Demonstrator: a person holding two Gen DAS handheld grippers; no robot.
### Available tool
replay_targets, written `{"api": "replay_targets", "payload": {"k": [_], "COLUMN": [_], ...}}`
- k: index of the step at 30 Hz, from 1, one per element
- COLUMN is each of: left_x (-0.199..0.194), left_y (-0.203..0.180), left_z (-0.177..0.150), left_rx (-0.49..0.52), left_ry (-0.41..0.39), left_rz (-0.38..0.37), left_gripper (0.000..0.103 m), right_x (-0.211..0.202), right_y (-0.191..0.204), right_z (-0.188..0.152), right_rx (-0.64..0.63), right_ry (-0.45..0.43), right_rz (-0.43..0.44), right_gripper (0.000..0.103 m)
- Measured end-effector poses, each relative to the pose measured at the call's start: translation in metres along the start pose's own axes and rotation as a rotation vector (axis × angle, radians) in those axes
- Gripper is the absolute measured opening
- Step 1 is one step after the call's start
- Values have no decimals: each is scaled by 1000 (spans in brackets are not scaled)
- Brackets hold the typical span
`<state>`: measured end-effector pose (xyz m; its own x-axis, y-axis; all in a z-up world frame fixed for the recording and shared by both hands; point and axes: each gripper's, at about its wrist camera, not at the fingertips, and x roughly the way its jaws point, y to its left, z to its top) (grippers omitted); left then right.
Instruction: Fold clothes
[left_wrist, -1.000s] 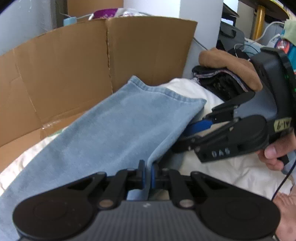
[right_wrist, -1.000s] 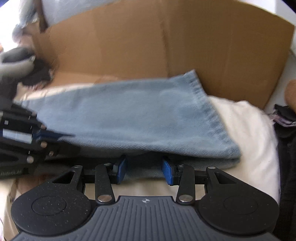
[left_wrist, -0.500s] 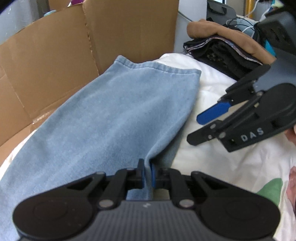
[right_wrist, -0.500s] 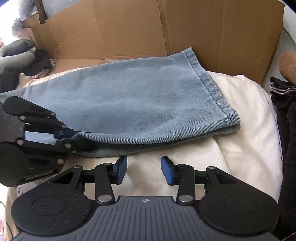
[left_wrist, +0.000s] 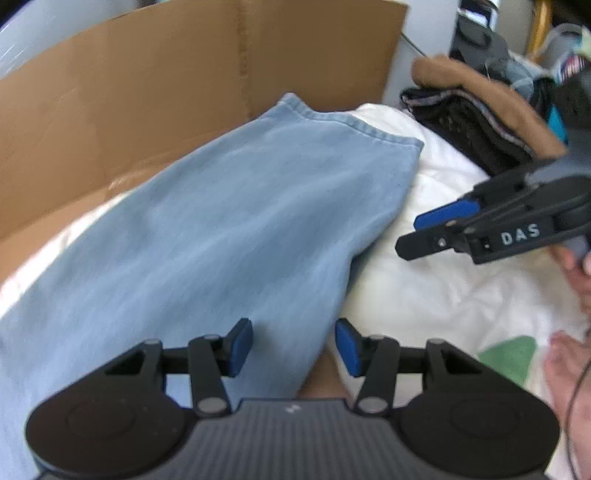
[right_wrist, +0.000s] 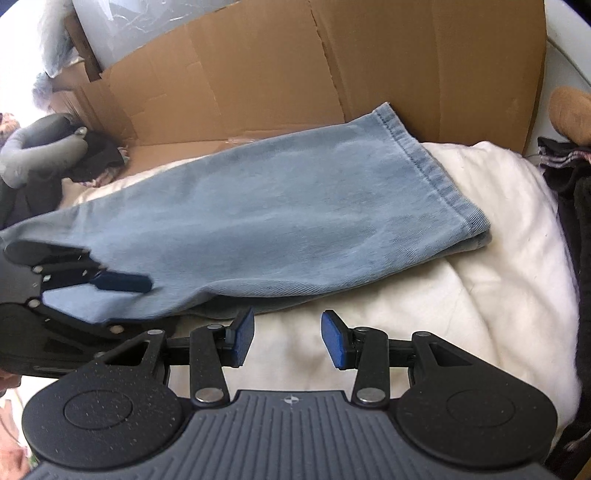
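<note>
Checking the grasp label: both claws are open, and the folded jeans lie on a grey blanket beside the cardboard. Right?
Not quite: the blanket is cream-white, not grey, as the right wrist view shows. The left claw and the right claw are open, the left's jaws just opened, and the folded jeans lie beside the cardboard.

Daylight, bright, strongest from upper left. White quilted bedcover (right_wrist: 491, 236) blown out in patches. Left wrist view smeared by motion blur across light blue denim trousers (left_wrist: 229, 221); right wrist view sharper. Fisheye bending and dark corners at edges.
</note>
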<state>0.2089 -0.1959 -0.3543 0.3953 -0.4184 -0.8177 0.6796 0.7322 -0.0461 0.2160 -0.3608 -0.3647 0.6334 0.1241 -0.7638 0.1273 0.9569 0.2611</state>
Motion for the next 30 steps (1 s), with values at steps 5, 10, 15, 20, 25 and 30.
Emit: {"api": "replay_targets", "payload": {"k": [5,10,15,20,25,30], "left_x": [-30,-50,-57,-54,-43,-31], "left_y": [26,36,45,42,32,23], "left_z": [-29,-56,-73,-80,-81,-80], "left_rx": [-73,-53,-141,-121,-63,-19], "left_ry": [27,42,17,10,6,4], "left_rz": [59,155,206,202,207,234], "left_gripper": [53,60,62,74,80,81], "right_x": [4,4,10,16,26,34], "right_y": [15,33,46,57,71,80], "right_z": [-5,-8,-7,-7,-5,9], "right_rx": [-7,-70,-113,-131,-110,-34], "right_ry": [21,21,55,64,88,99], "right_rz": [44,50,76,80,114,190], "right_gripper": [47,47,47,47,47,47]}}
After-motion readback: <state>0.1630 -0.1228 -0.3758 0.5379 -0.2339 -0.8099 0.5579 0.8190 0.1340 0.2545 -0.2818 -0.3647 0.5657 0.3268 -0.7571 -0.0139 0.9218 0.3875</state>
